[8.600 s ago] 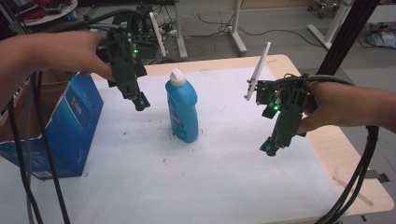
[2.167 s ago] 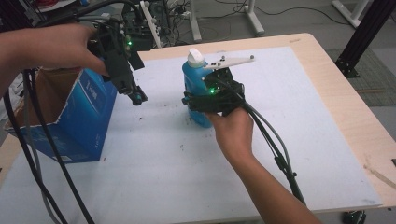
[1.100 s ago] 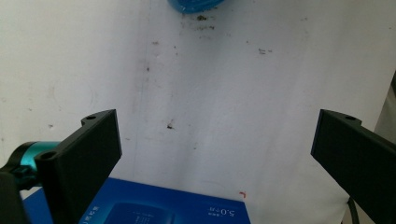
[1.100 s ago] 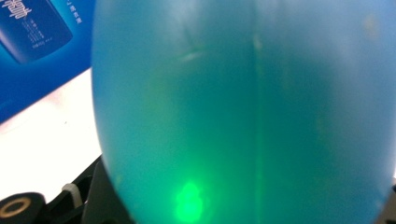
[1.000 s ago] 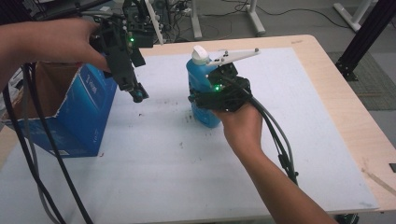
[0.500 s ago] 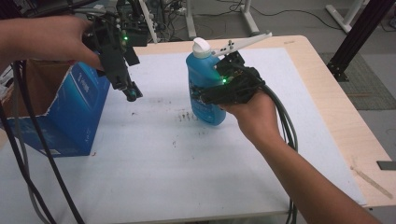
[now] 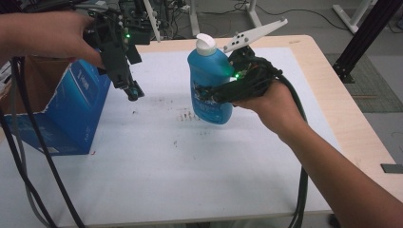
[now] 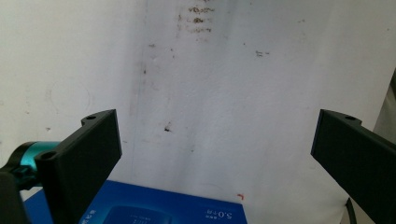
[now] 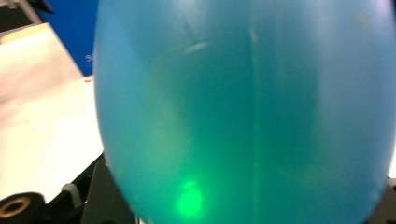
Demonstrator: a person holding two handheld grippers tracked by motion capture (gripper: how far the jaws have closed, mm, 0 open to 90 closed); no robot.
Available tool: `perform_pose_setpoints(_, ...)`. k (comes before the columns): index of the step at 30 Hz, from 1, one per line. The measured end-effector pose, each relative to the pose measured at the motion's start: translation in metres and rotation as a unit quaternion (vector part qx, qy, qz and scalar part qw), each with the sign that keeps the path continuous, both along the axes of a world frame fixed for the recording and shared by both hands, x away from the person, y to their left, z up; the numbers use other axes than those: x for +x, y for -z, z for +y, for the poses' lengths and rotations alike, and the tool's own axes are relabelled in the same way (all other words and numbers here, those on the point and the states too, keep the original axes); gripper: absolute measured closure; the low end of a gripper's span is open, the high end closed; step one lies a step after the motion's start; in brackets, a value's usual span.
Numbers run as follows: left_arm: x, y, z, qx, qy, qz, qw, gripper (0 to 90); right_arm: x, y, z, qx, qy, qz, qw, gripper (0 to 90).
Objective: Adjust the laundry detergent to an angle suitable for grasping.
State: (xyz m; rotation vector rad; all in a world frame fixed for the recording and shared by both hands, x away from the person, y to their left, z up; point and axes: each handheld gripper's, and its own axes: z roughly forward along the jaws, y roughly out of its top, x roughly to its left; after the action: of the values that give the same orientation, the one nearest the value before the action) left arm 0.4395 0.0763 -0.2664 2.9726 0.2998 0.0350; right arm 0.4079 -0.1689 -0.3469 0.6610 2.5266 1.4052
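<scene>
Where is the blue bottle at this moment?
In the high view the blue bottle is centre, clamped in the right gripper above the white table, right of the blue box.

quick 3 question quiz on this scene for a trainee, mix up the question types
1. True or false: the blue bottle stands on the white table cover.
2. Which gripper holds the bottle? A) the left gripper B) the right gripper C) neither
3. Fill in: the left gripper hangs with its fingers apart beside the open blue ____.

Key
1. False. The bottle, white cap on top, is off the cover, tilted.
2. B. The right gripper is shut around the bottle's body; in the right gripper view the bottle sits right in front of the camera.
3. Box. The blue box stands at the table's left; its top edge lies just below the left gripper's fingers.
</scene>
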Motion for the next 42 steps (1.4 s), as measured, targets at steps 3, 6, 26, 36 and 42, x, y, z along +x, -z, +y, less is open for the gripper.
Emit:
perform_pose_setpoints(3,-0.001,0.0,0.001,0.002,0.0,0.0,1.0,1.7,0.002,-0.001,-0.003,0.008,-0.019,0.002,0.9998,43.4)
perform_pose_setpoints(6,0.0,0.001,0.002,0.003,-0.001,0.001,1.0,1.7,0.006,-0.004,-0.008,0.013,-0.04,0.001,0.9991,43.4)
perform_pose_setpoints(26,0.002,0.003,0.001,0.004,-0.003,0.003,1.0,1.7,0.019,-0.017,-0.012,0.017,-0.129,0.004,0.9915,43.5)
perform_pose_setpoints(36,0.001,0.004,0.003,0.006,-0.004,0.004,1.0,1.7,0.024,-0.015,-0.007,0.025,-0.174,0.004,0.9844,43.5)
perform_pose_setpoints(42,0.001,0.005,0.003,0.007,-0.004,0.004,1.0,1.7,0.026,-0.011,-0.003,0.024,-0.19,0.004,0.9815,43.6)
